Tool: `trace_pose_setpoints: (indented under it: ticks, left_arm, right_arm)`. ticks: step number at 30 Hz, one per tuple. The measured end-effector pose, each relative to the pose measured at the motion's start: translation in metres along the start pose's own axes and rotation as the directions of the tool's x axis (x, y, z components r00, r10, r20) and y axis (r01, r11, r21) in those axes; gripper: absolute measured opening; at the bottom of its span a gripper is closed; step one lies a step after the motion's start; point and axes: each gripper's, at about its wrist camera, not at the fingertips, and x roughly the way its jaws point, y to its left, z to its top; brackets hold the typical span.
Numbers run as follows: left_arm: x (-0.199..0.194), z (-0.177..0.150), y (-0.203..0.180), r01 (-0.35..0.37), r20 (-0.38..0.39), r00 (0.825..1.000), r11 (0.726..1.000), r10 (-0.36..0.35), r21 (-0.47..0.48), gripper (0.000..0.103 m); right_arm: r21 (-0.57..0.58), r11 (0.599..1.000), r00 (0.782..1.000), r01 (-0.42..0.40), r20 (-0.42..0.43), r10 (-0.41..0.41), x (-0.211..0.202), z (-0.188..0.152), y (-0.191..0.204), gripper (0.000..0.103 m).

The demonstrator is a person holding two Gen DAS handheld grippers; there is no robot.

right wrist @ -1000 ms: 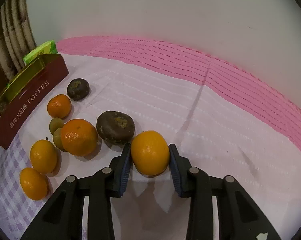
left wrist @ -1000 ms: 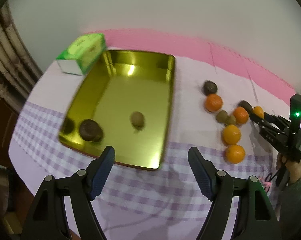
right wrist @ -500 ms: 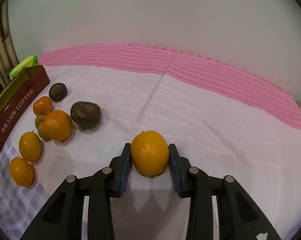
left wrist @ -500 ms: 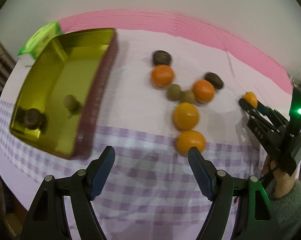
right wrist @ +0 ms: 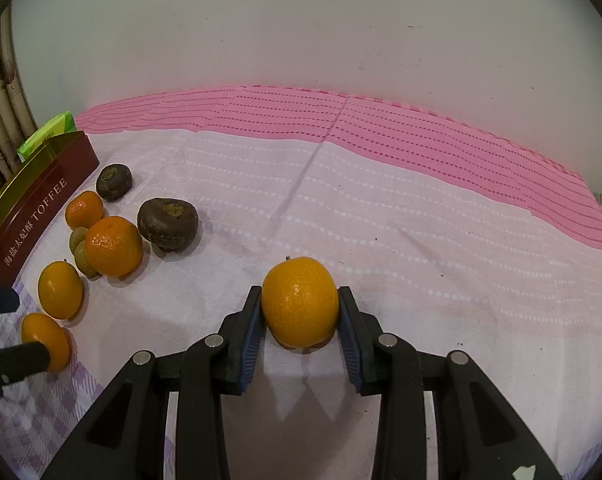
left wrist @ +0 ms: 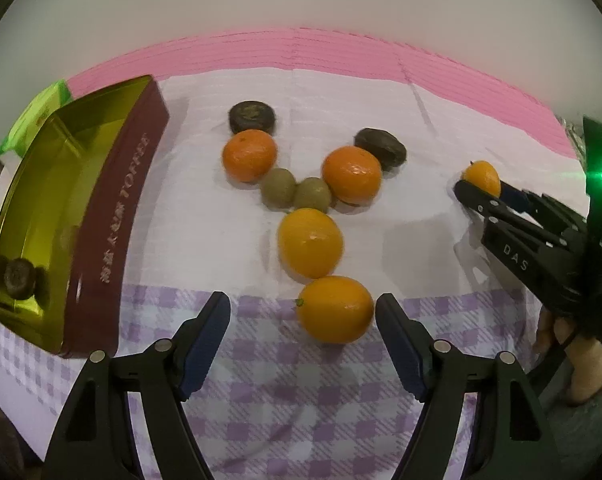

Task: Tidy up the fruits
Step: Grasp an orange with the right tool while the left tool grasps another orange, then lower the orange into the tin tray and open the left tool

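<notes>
Both wrist views steep-down, close (share fruit cluster point(left wrist: 301, 196)).

The right gripper point(right wrist: 299, 322) clamps a round yellow-orange citrus fruit point(right wrist: 299, 302) between its blue-padded black jaws, above a pale pink dotted tablecloth point(right wrist: 381, 208) with a brighter pink band along the wall. To the left lies a cluster of fruit: two dark brown wrinkled fruits point(right wrist: 167, 223), two deep orange mandarins point(right wrist: 114, 246), small olive-green fruits point(right wrist: 80, 250) and two yellow-orange citrus point(right wrist: 59, 289). A maroon tin box lettered TOFFEE point(right wrist: 37, 216) stands at the far left, a green carton point(right wrist: 47, 136) behind it. The left gripper's black fingertips point(right wrist: 17, 356) enter at the left edge, flanking the nearest citrus point(right wrist: 47, 340).
</notes>
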Motion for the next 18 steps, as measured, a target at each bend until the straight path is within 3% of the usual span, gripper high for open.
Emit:
trace_pose_setpoints:
  ticks: [2, 8, 10, 18]
  left_arm:
    - [0.004, -0.001, -0.003, -0.010, -0.001, 1.000, 1.000, 0.010, 0.023, 0.074]
    - [0.014, 0.000, -0.002, 0.022, -0.024, 0.999, 1.000, -0.022, 0.019, 0.058]
    - [0.014, 0.000, -0.002, 0.041, -0.023, 0.999, 0.999, -0.041, 0.029, 0.047]
    - [0.013, -0.001, -0.003, 0.058, -0.013, 0.998, 0.998, -0.057, 0.040, 0.045]
  right_arm:
    - [0.002, 1.000, 1.000, -0.002, 0.000, 0.002, 0.000, -0.001, 0.000, 0.034]
    - [0.001, 1.000, 1.000, 0.000, 0.000, 0.000, 0.000, -0.001, 0.000, 0.034]
    - [0.001, 1.000, 1.000, 0.000, 0.000, 0.000, 0.000, 0.000, 0.000, 0.034]
    - [0.001, 1.000, 1.000, 0.000, 0.000, 0.000, 0.001, 0.000, 0.000, 0.034]
